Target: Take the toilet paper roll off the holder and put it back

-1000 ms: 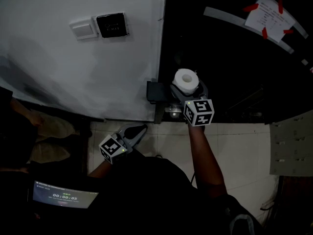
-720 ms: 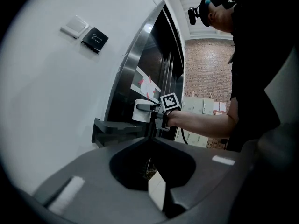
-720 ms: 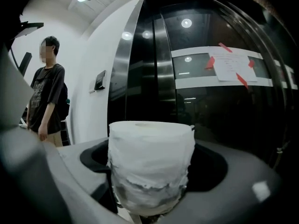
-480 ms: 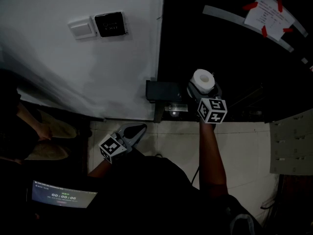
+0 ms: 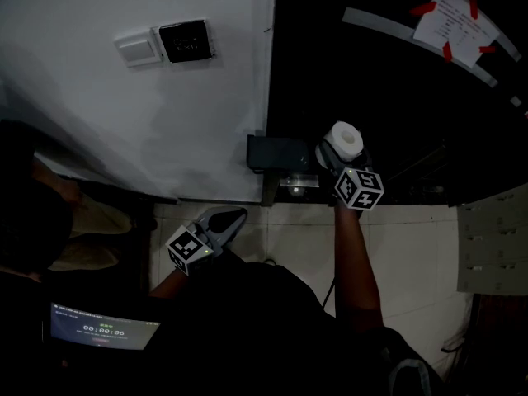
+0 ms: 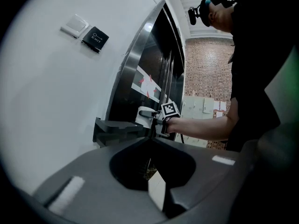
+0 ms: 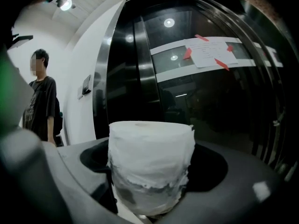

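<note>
The white toilet paper roll (image 5: 344, 139) stands upright between the jaws of my right gripper (image 5: 340, 150), which is shut on it. It sits just right of the dark holder box (image 5: 276, 153) on the wall's corner, apart from it. In the right gripper view the roll (image 7: 150, 162) fills the middle between the grey jaws, its lower wrap torn and ragged. My left gripper (image 5: 229, 219) hangs low at the left with its jaws together and nothing in them. The left gripper view shows the holder (image 6: 114, 127), with the roll (image 6: 141, 115) beyond it.
A white wall (image 5: 124, 130) carries a switch plate (image 5: 140, 48) and a black exit button (image 5: 188, 41). Right of it is a glossy dark door (image 5: 388, 81) with a taped paper sheet (image 5: 452, 27). A person (image 7: 41, 101) stands at the left. A lit screen (image 5: 103, 327) lies low left.
My right gripper has carried the roll to the right, away from the holder, and a little lower. The left gripper has stayed where it was.
</note>
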